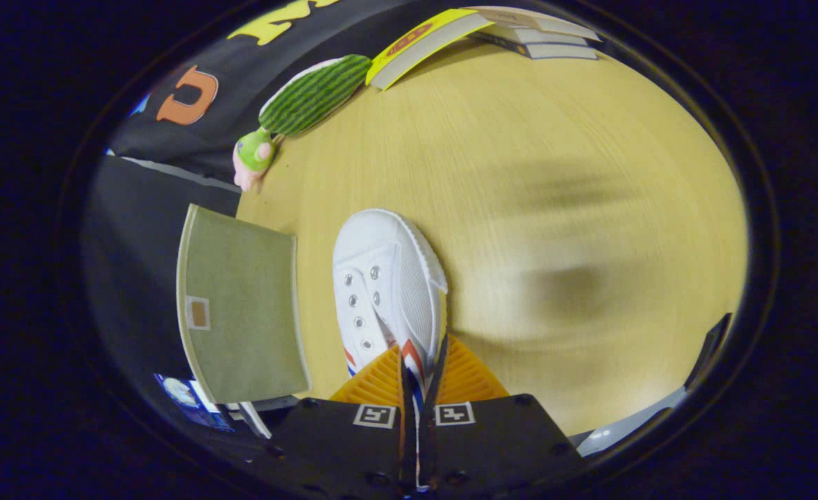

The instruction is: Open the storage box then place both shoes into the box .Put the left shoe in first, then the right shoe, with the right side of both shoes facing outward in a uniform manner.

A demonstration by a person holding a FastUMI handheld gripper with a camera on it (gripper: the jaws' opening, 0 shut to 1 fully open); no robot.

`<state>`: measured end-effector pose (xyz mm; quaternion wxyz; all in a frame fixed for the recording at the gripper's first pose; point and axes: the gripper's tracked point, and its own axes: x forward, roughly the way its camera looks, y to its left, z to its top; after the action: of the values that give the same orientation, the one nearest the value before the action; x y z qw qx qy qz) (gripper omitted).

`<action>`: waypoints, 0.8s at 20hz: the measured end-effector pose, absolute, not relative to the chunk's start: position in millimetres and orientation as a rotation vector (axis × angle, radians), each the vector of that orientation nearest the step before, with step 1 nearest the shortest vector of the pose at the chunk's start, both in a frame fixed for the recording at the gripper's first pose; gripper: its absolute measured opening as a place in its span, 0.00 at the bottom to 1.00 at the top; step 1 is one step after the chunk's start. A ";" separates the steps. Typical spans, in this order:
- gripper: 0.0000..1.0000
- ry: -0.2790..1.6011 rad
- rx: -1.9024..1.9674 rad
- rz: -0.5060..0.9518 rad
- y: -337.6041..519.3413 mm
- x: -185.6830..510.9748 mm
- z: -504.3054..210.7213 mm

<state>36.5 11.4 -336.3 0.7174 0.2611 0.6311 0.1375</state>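
the wooden table (520, 173) spreads beyond the fingers, its surface blurred. the storage box (242, 316), an olive fabric one, sits just beside the shoe at the table's edge, showing one flat panel with a small tan label patch (no writing can be made out on it); what is inside cannot be told. the white shoe (388, 278) hangs between the fingers with its toe pointing ahead, lace eyelets showing and red and blue stripes on its side. the gripper (419, 378) has its fingers nearly together, pinching the shoe's side wall. well beyond lie a watermelon-striped plush toy (315, 94), a yellow book (423, 42) (its red cover mark too blurred to read) and stacked books (541, 38).
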 end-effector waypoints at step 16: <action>0.07 1.168 0.575 0.419 192.6 63.5 -121.4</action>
<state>63.5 192.6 -121.4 0.7749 0.2658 0.5397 0.1937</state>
